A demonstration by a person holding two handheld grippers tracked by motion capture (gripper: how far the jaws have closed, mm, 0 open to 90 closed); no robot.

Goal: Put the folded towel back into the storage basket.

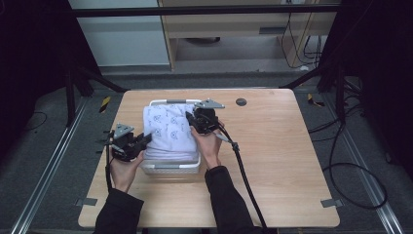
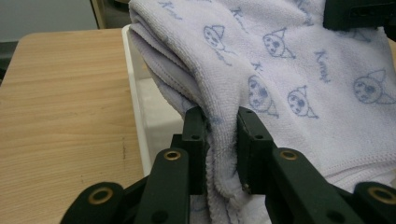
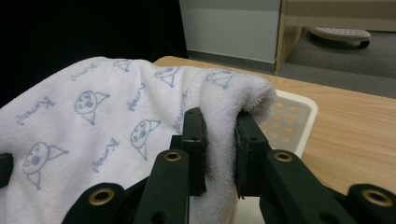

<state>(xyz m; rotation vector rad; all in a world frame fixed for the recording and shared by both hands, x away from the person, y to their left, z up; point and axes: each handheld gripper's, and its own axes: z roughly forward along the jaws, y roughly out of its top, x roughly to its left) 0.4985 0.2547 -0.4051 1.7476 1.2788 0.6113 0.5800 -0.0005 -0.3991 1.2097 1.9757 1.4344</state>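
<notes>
Lying folded over a white basket point(image 1: 170, 168) near the middle of the table point(image 1: 272, 161), a pale lilac towel point(image 1: 168, 129) printed with small cartoon faces and script. Covering most of the basket, leaving its near rim and far handle bare. Pinching a fold at the towel's near-left edge, just off the basket's left wall, the left tool point(image 1: 146, 140), jaws closed tight on the cloth with terry bunched between them. Gripping the towel's far-right corner above the basket's far right side, the right tool point(image 1: 191, 118), jaws likewise clamped on a thick roll of fabric. Seen past that corner, the basket's perforated wall. Holding each tool, 1 hand in a dark sleeve.
</notes>
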